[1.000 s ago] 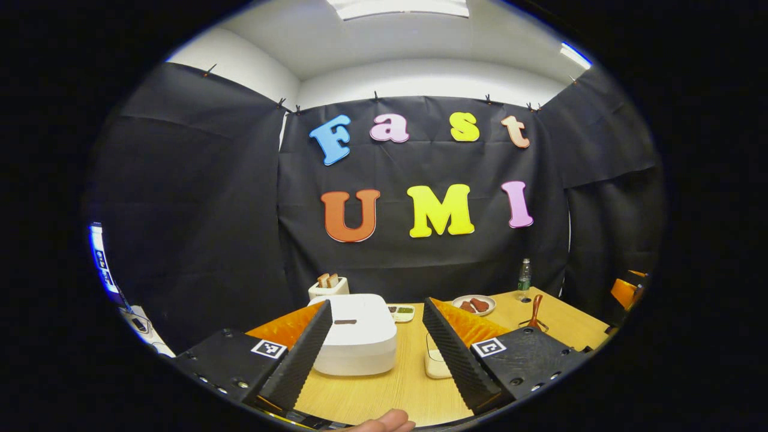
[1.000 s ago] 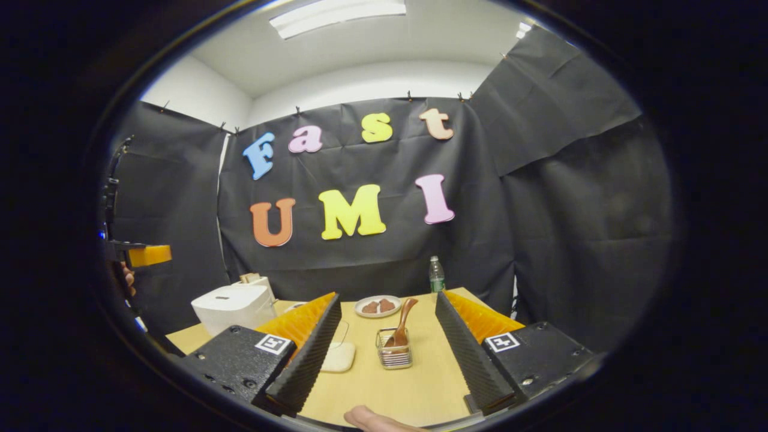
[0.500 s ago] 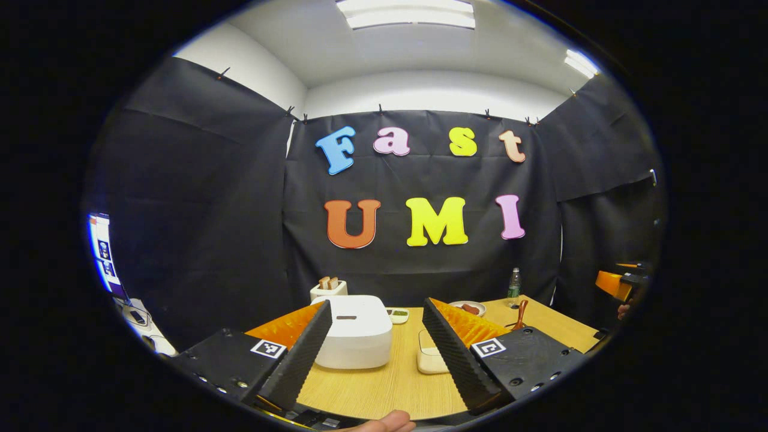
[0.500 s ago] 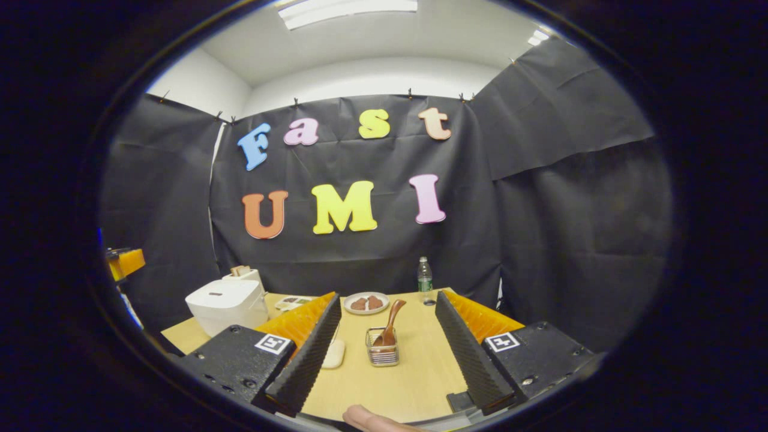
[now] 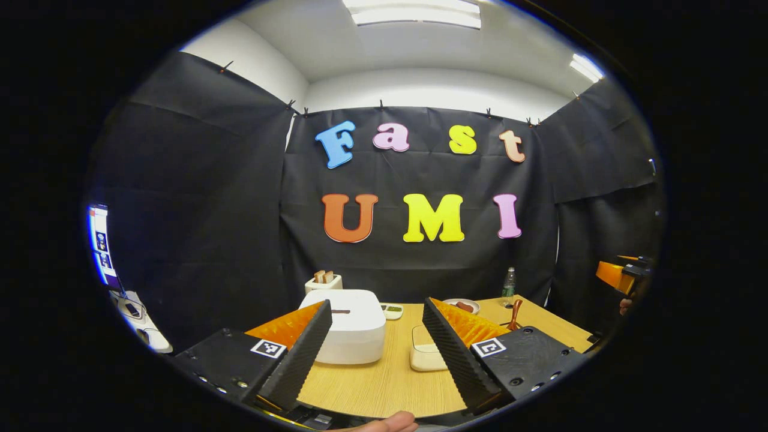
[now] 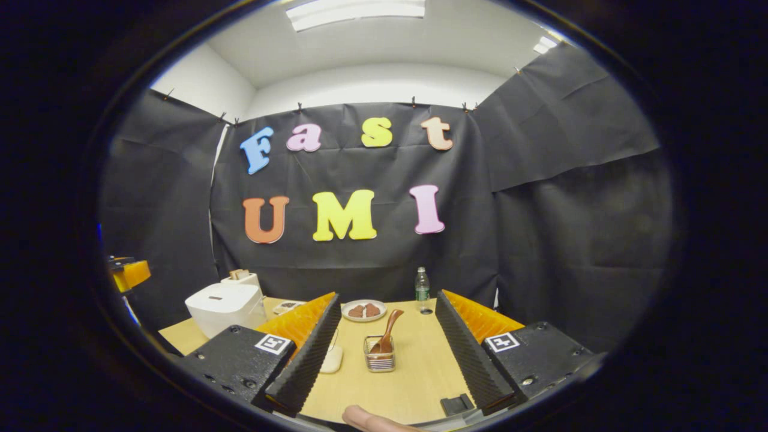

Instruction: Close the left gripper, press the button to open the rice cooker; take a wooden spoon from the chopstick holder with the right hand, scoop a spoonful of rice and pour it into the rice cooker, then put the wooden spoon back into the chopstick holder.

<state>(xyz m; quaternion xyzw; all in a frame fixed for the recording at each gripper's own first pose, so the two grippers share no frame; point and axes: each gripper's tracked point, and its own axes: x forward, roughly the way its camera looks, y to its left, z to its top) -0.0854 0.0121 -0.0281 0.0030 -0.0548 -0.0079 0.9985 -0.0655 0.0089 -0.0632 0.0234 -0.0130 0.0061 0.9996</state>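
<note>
We hold both grippers, left and right, wide and empty above the near bench. The white boxy rice cooker sits lid-down at far left, and the brown wooden spoon stands in the wire chopstick holder. That fits either end of the job, so we name no move.

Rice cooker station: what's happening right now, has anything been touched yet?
Nothing is being handled. A person holds both grippers open above the near edge of the table. The left gripper faces the white rice cooker, whose lid is down. The right gripper faces the wire holder, where the wooden spoon stands leaning. A plate and a bottle sit at the far side.
</note>
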